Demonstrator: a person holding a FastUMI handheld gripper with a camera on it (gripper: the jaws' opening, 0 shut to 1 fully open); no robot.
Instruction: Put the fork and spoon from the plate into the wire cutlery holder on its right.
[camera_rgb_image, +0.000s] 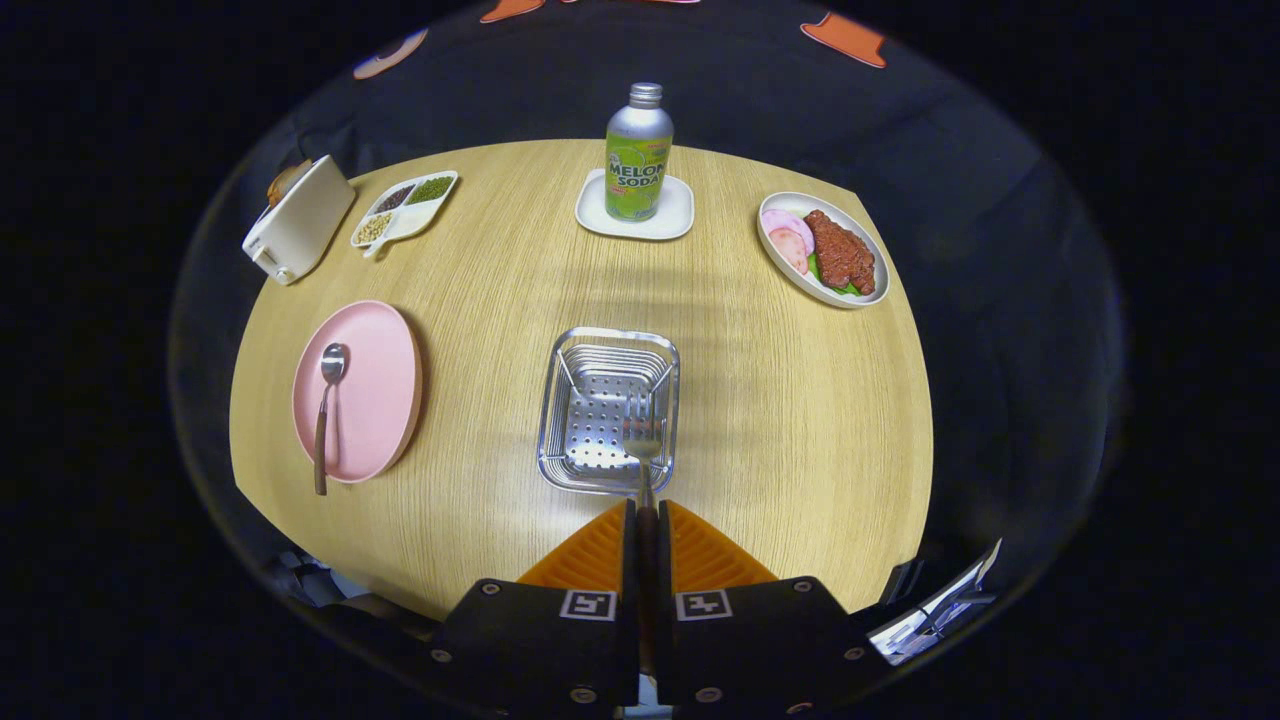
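Across the wooden surface (480, 300) we see, at left, a pink plate (372, 390) carrying the spoon (326, 400). Right of it stands the wire cutlery holder (608, 408). Our fingers (645, 520) clamp the fork (642, 440), its head over the holder.

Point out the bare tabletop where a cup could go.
Bare wood lies between the wire cutlery holder and the meat plate, and between the pink plate and holder. The far edge is crowded. The gripper grips the fork.
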